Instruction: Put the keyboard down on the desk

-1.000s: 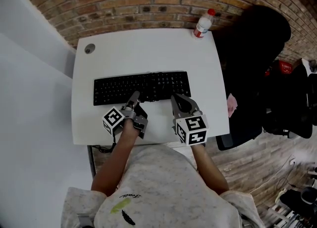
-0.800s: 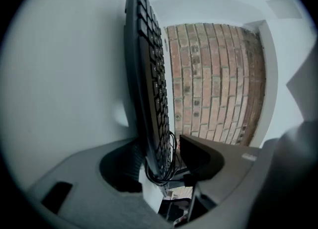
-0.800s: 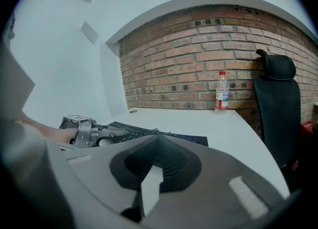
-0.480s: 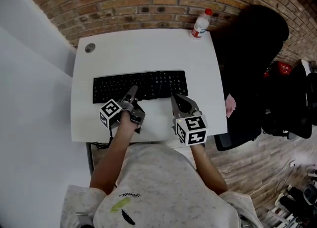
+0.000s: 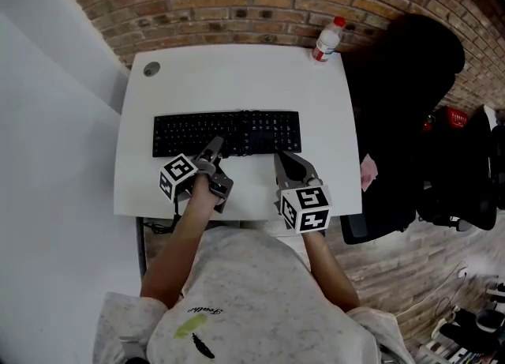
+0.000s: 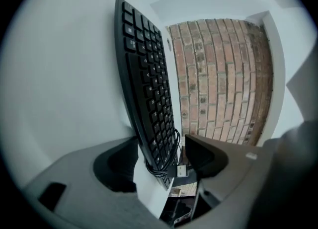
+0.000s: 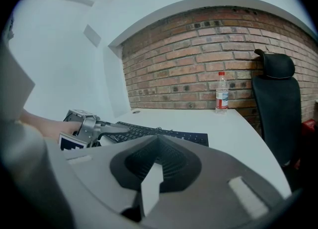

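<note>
L gripper (image 5: 213,151) tilted down at the keyboard (image 5: 237,132) front edge. Jaws just opened wide, edge between them, not pinched. R gripper (image 5: 286,163) jaws together, empty. Keyboard flat on desk (image 5: 237,78).

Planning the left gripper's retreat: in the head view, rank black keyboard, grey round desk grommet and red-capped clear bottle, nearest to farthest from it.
1. Black keyboard, between the jaws of the left gripper, which have just been opening.
2. Grey round grommet, far-left corner.
3. Red-capped clear bottle, far-right corner.

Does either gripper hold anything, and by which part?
Nothing. The left gripper has just been opening its jaws, the keyboard edge loose between them; the right gripper is shut, empty.
</note>
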